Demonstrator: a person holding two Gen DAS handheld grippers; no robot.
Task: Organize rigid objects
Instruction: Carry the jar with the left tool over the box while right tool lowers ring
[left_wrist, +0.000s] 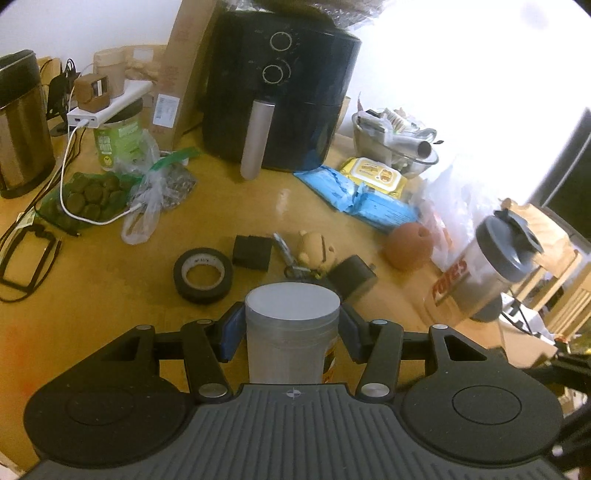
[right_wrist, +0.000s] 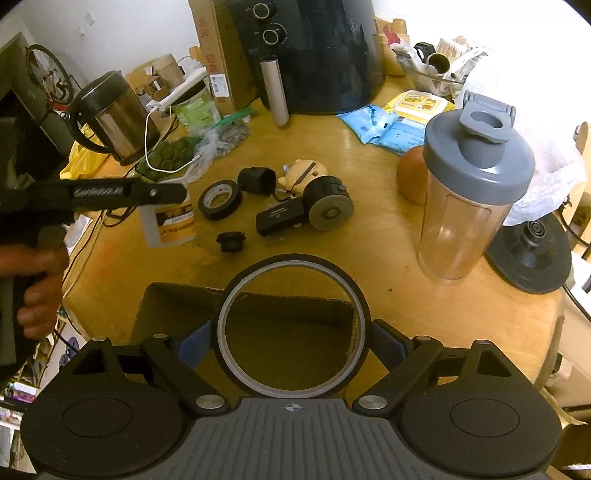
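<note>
My left gripper (left_wrist: 291, 328) is shut on a translucent plastic jar (left_wrist: 291, 332) with a white lid and a yellow label, held above the wooden table (left_wrist: 110, 295). The right wrist view shows the same jar (right_wrist: 170, 225) hanging at the left. My right gripper (right_wrist: 291, 347) is shut on a large black tape ring (right_wrist: 291, 328), which hangs over an open cardboard box (right_wrist: 177, 306) at the table's near edge. On the table lie a smaller black tape roll (right_wrist: 220, 199), a bear figure (right_wrist: 303, 171), a black cylinder (right_wrist: 328, 206), a flat black box (right_wrist: 280, 221) and a small black cap (right_wrist: 231, 242).
A grey-lidded shaker bottle (right_wrist: 469, 199) stands at the right beside an orange ball (right_wrist: 410, 177) and a kettle base (right_wrist: 528, 254). A black air fryer (right_wrist: 314, 55), a steel kettle (right_wrist: 110, 114), bags and wipe packs (right_wrist: 384, 127) crowd the back. A person's hand (right_wrist: 37, 280) grips the left tool.
</note>
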